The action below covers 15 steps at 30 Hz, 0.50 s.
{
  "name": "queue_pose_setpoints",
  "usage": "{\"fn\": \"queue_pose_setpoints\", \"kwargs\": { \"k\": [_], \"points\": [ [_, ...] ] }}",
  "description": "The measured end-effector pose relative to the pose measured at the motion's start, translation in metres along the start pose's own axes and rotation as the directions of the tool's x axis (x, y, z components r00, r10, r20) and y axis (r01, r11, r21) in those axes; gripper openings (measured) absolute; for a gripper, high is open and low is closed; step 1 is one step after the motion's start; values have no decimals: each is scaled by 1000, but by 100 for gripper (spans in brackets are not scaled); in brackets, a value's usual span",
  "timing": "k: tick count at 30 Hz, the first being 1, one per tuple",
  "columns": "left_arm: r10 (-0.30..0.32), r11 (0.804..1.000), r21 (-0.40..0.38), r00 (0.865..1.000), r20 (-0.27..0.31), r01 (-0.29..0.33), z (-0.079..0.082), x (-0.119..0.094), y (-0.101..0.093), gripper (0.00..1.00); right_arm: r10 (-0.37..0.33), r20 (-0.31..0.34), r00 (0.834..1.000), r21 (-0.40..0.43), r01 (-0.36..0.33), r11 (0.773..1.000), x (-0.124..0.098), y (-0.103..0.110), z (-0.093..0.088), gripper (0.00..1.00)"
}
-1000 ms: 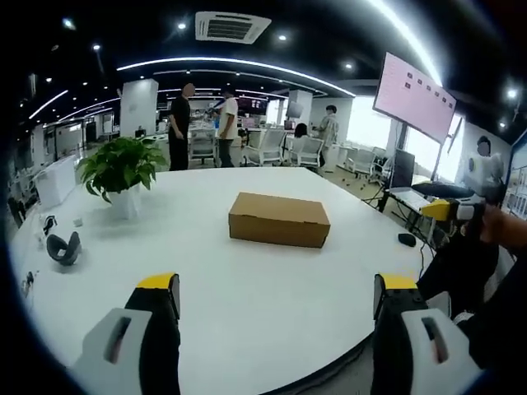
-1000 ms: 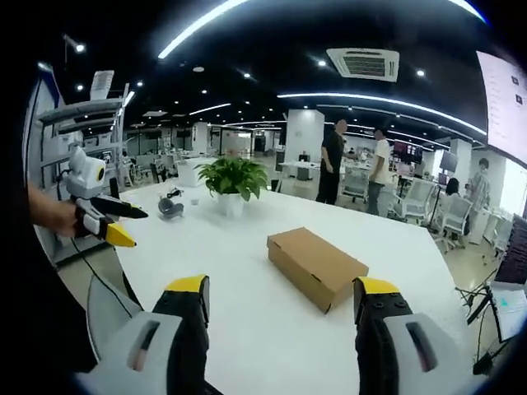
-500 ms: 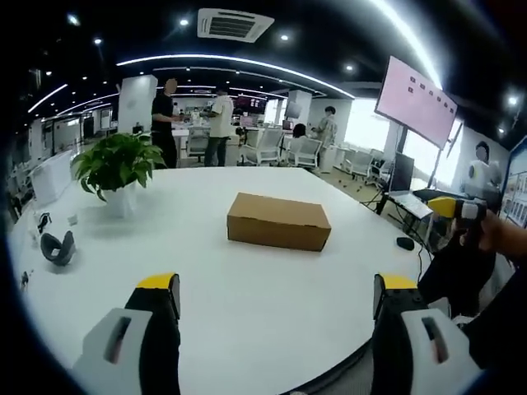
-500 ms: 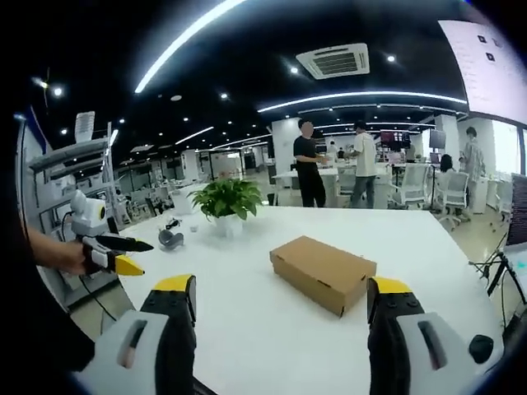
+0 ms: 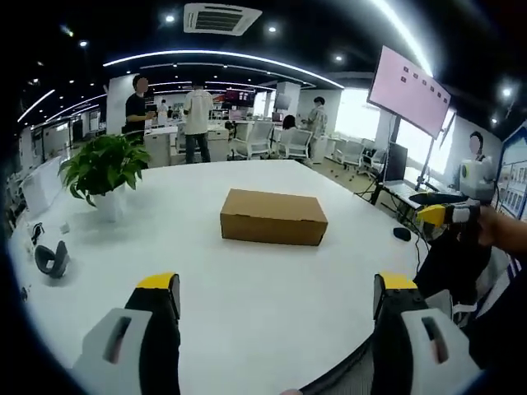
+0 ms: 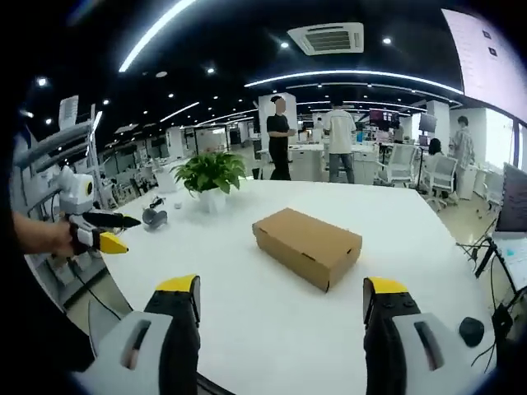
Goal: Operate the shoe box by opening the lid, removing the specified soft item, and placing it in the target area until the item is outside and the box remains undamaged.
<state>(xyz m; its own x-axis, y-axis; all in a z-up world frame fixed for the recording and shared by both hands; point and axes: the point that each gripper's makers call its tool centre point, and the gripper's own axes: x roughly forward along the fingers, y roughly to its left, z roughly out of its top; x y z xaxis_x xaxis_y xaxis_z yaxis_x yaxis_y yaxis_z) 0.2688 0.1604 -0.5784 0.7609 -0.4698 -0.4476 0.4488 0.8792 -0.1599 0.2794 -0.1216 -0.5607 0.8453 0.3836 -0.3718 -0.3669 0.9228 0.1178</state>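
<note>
White table (image 5: 247, 288), shoe box (image 5: 273, 217) shut mid-surface, well off every edge.
Left gripper (image 5: 276, 309) and right gripper (image 6: 280, 309) jaws apart, empty; approach the lid's long edge, lift gently.

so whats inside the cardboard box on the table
Can't tell: the box sits shut on the white table, lid down, so its contents are covered. Both grippers, left and right, are open and well short of it.
</note>
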Motion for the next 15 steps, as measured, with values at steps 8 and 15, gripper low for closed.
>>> {"fn": "queue_pose_setpoints", "kwargs": {
  "k": [8, 15],
  "points": [
    [-55, 998, -29, 998, -29, 54, -1, 14, 2, 99, -25, 26, 999, 50, 24, 998, 0, -2, -1, 80],
    [-83, 994, 75, 994, 66, 78, 21, 21, 4, 91, -61, 125, 990, 15, 60, 998, -1, -7, 20, 76]
  ]
}}
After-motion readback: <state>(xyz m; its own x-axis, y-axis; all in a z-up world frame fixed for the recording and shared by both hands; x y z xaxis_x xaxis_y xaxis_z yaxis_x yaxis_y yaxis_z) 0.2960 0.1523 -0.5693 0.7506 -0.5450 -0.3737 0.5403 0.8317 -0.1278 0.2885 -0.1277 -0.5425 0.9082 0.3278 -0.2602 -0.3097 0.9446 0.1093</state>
